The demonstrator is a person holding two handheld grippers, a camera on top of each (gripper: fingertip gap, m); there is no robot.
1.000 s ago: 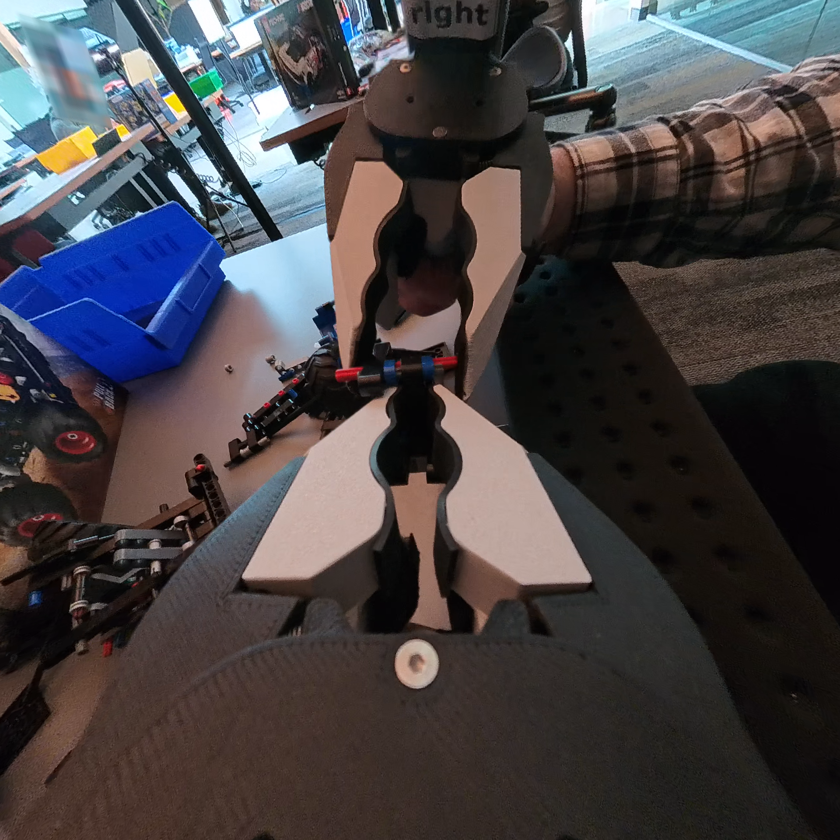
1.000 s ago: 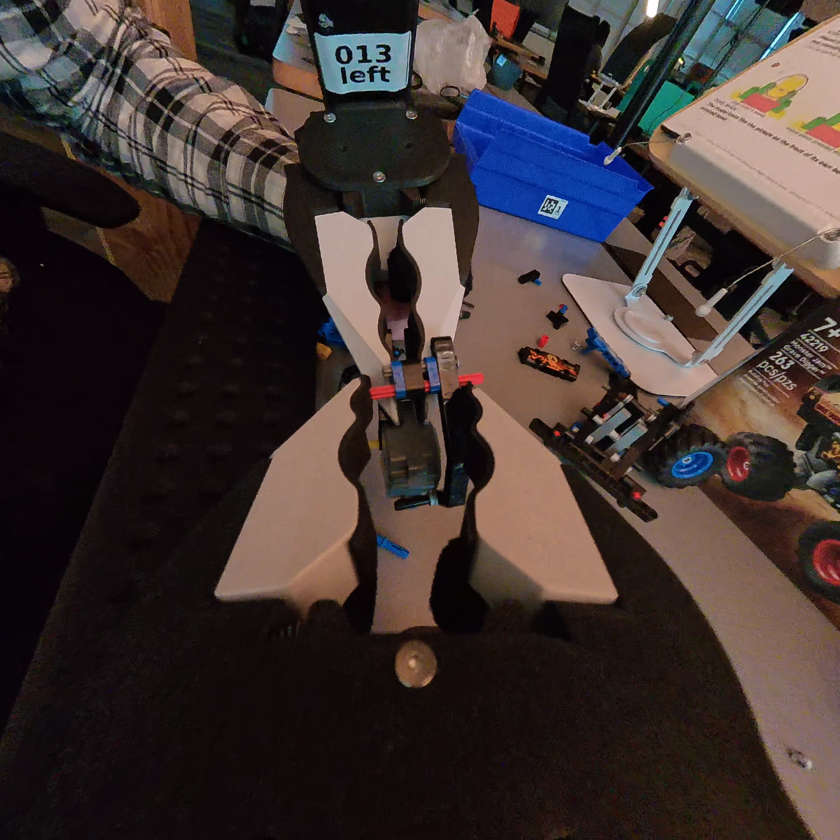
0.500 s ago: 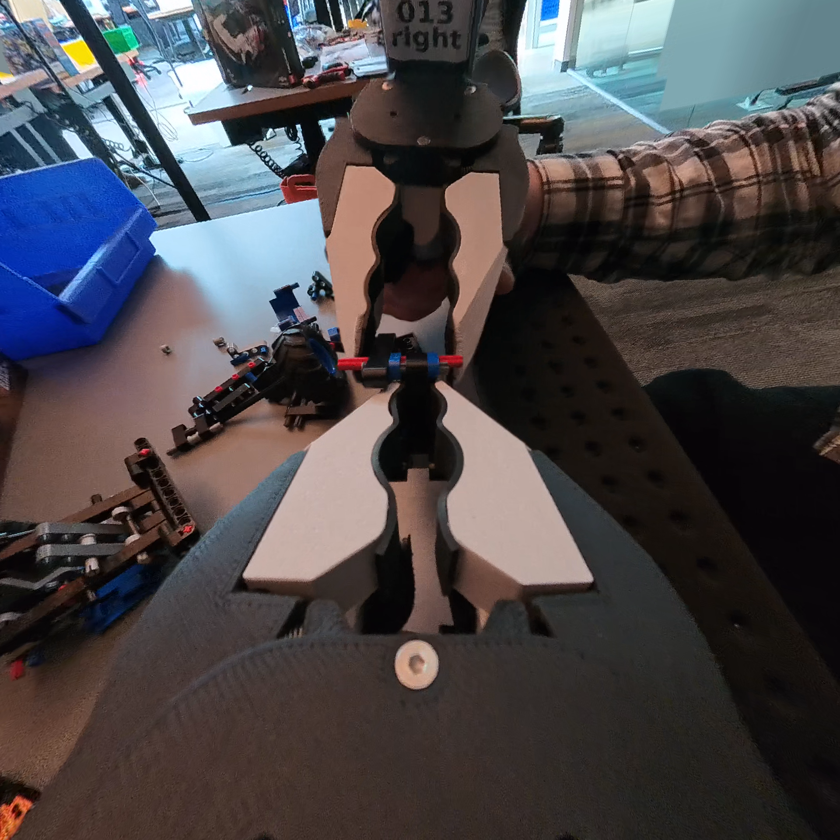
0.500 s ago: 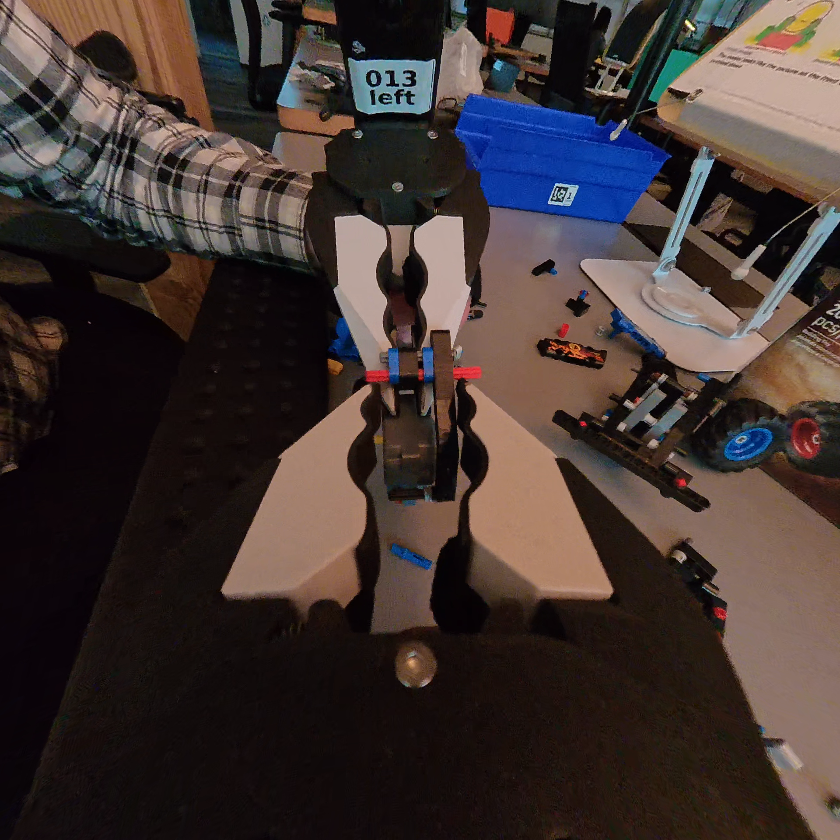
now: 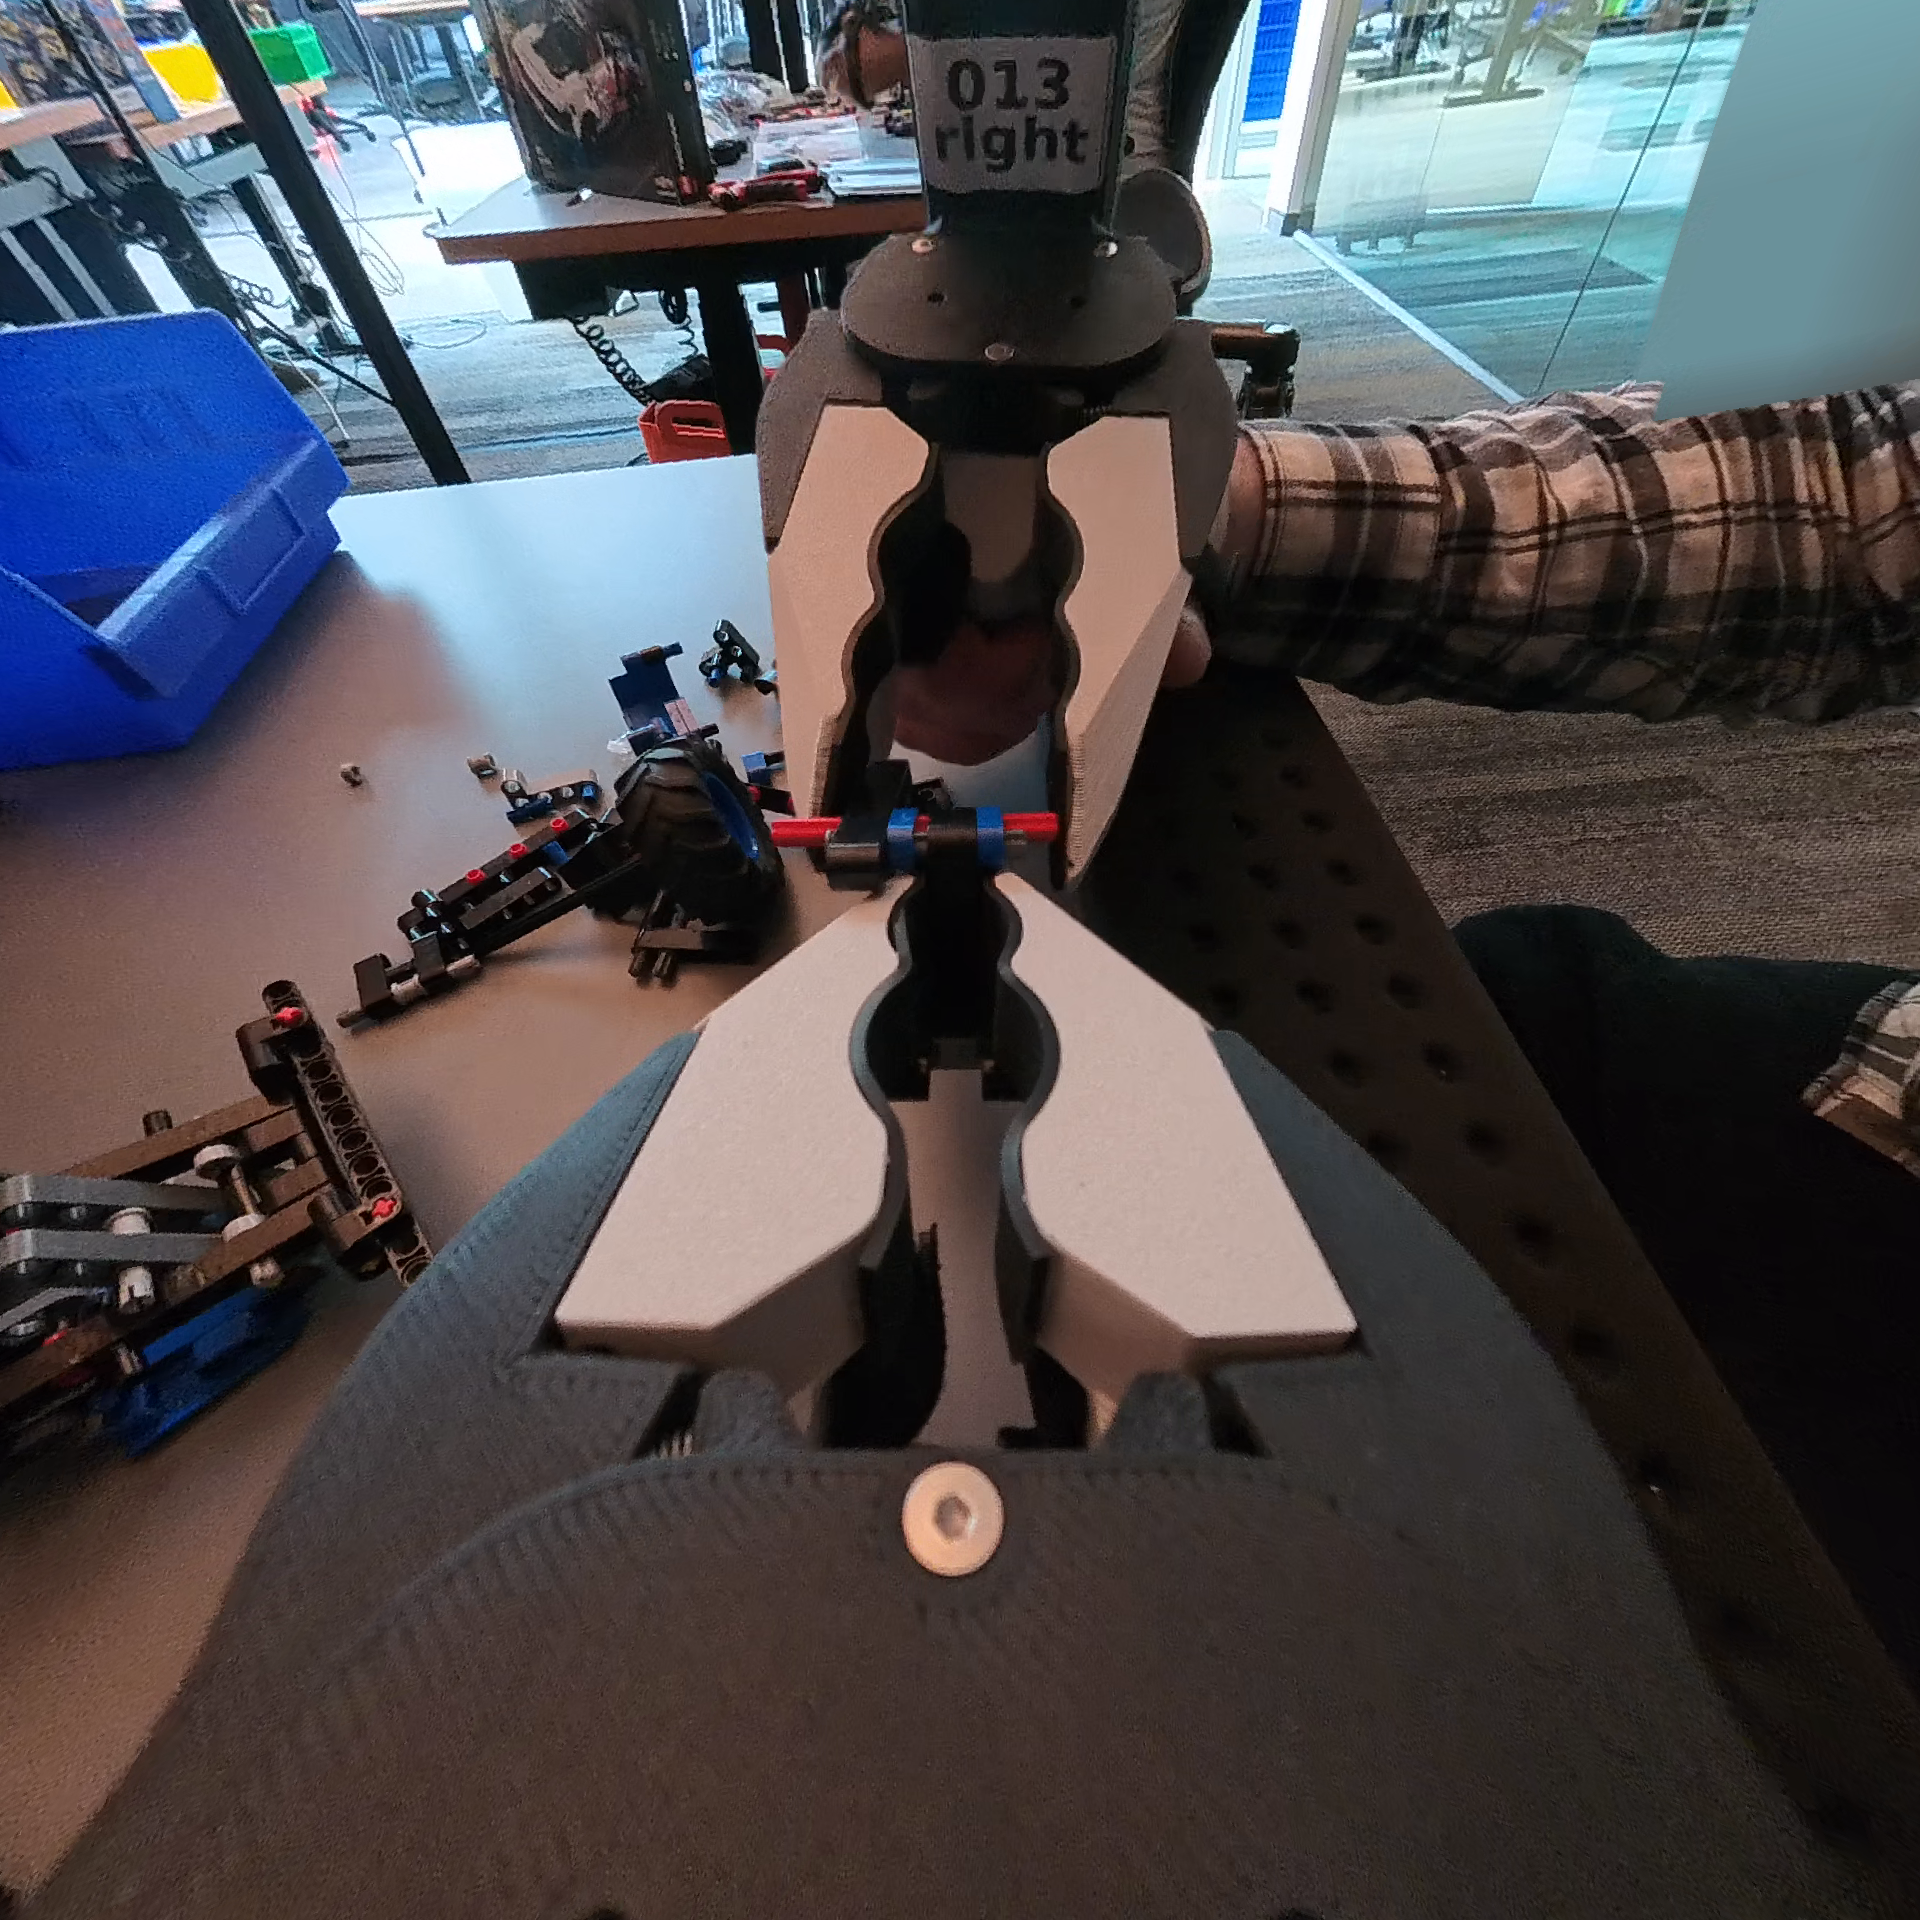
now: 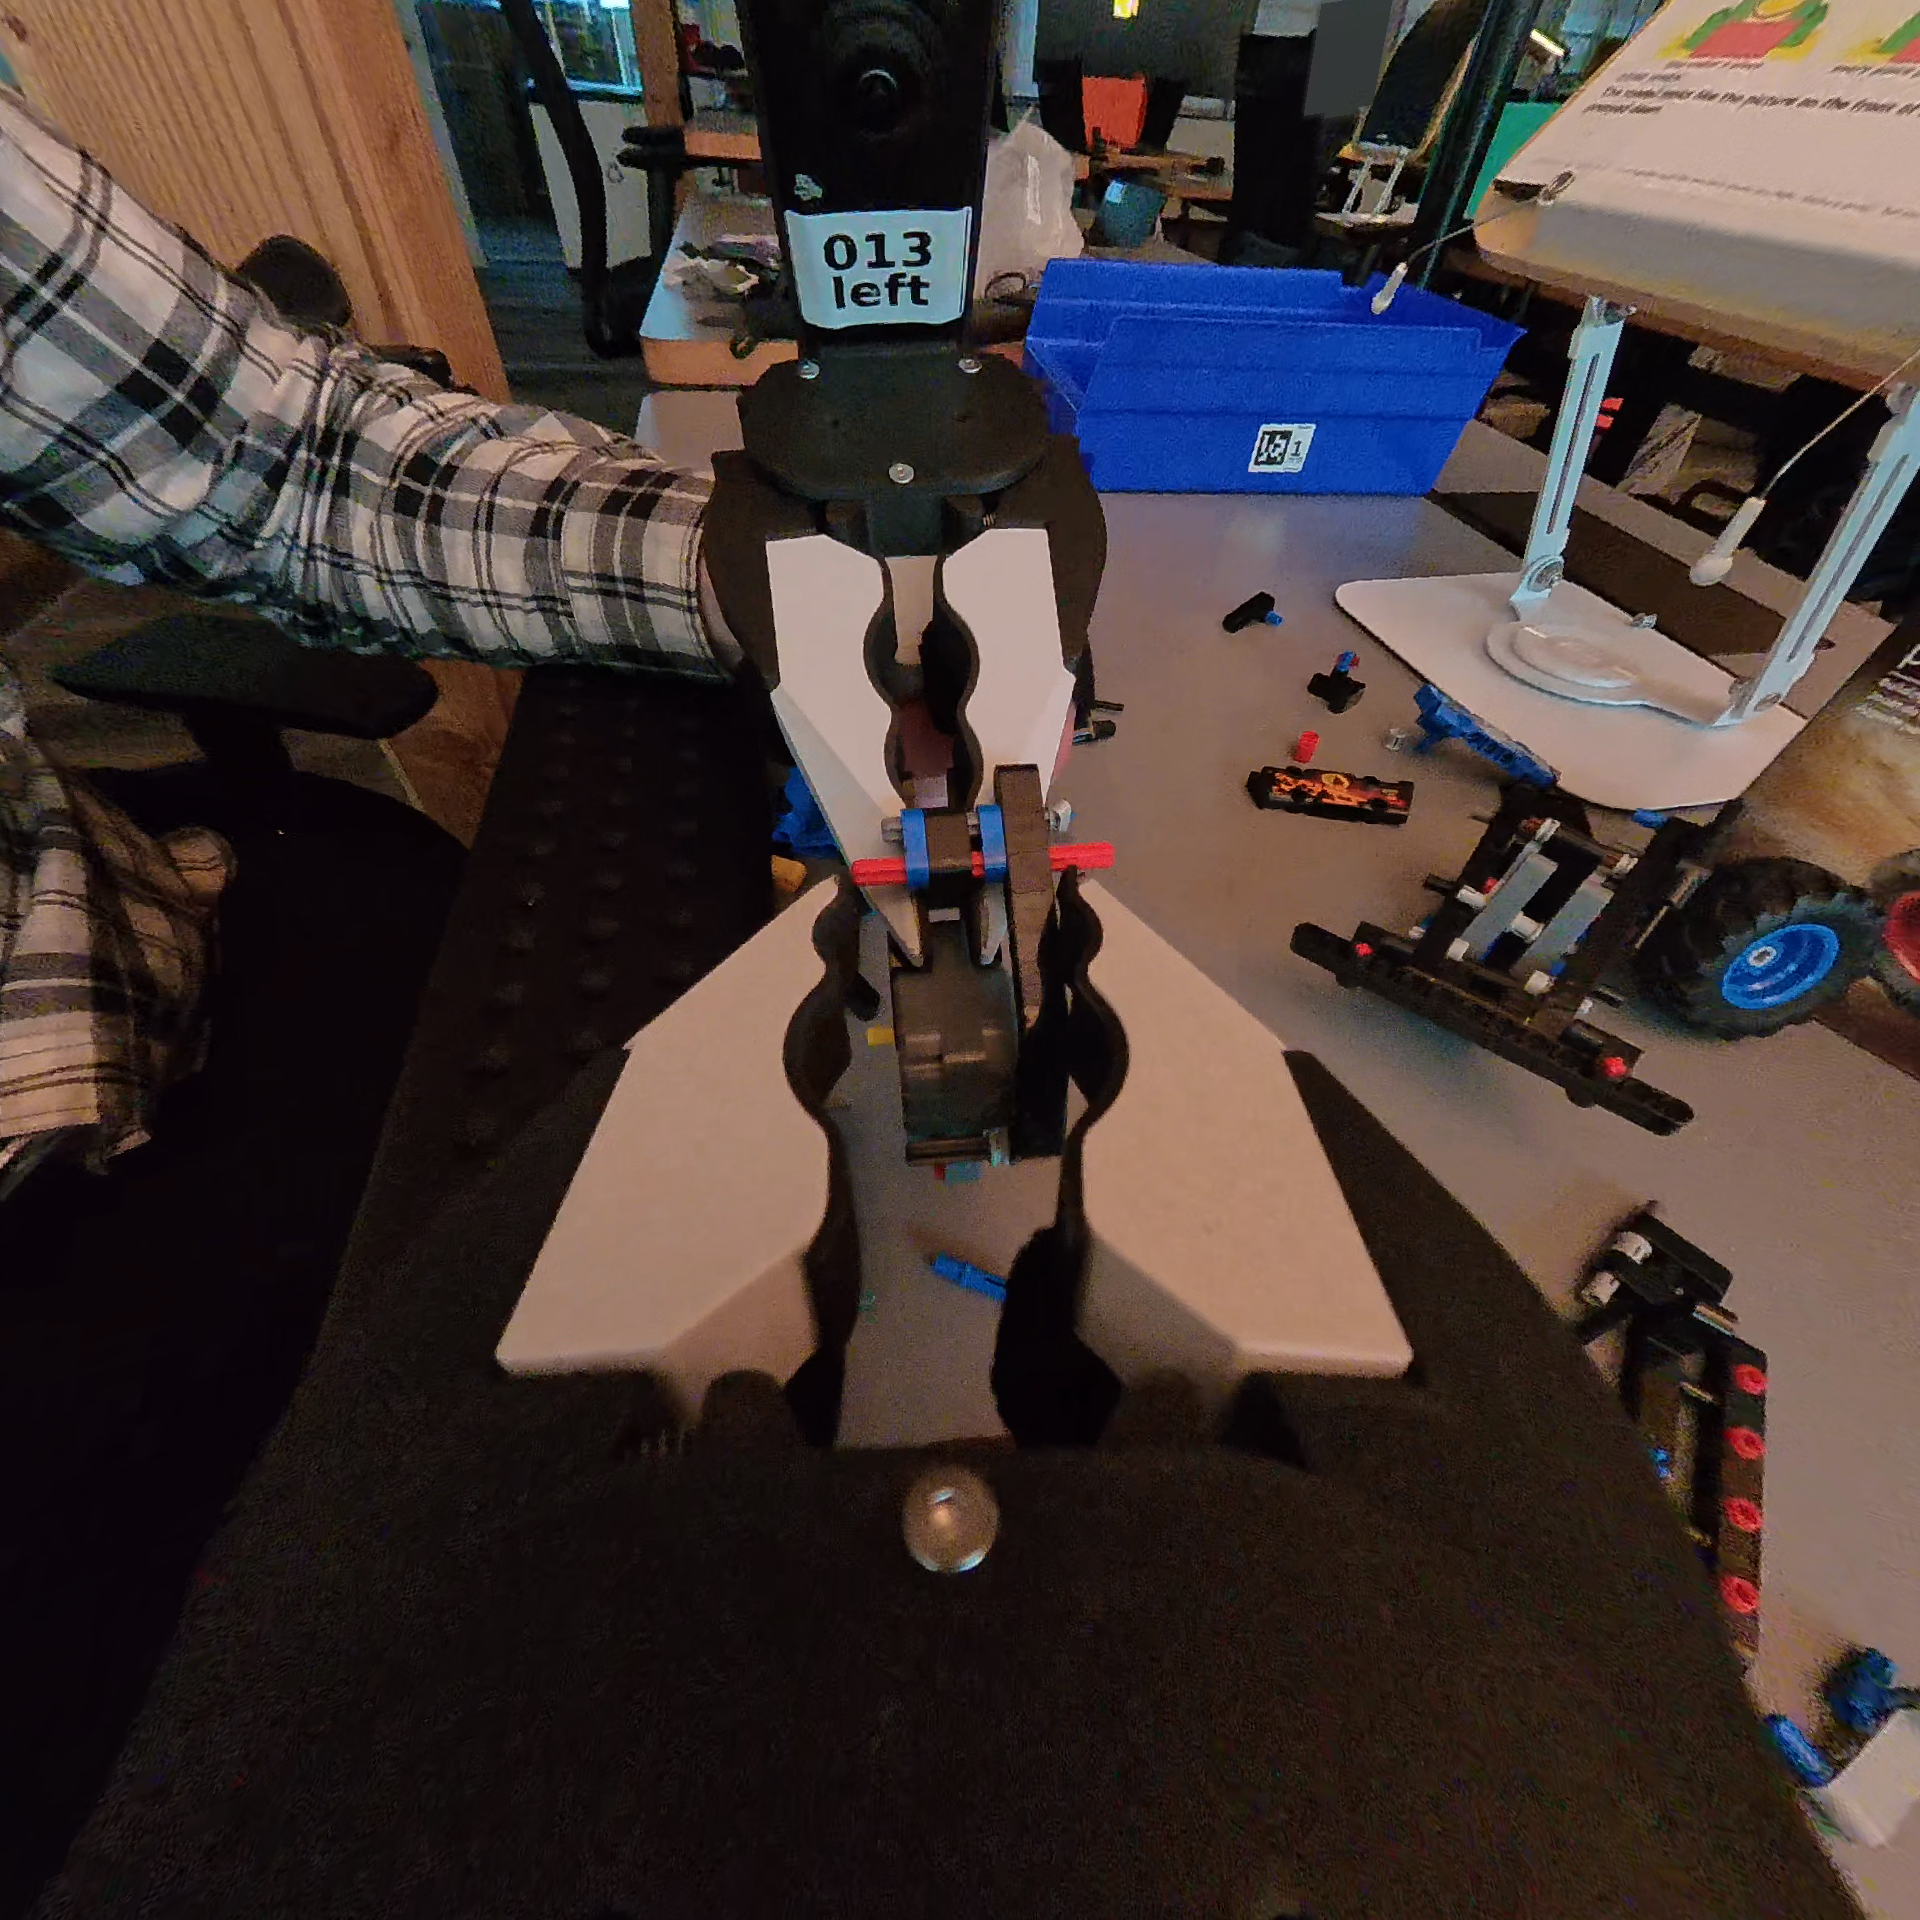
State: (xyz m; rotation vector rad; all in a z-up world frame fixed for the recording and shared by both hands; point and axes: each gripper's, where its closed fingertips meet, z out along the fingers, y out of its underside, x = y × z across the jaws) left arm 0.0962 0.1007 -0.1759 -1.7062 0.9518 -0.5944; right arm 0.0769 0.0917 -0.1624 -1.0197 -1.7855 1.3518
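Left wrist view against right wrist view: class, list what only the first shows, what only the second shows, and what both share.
Only the left wrist view shows the loose black tyre and the glass-walled room behind. Only the right wrist view shows the white stand, the black flame-printed piece and the loose blue pin. Both show the left claw and right claw shut on the small brick assembly with its red axle, the blue bin and the grey table.
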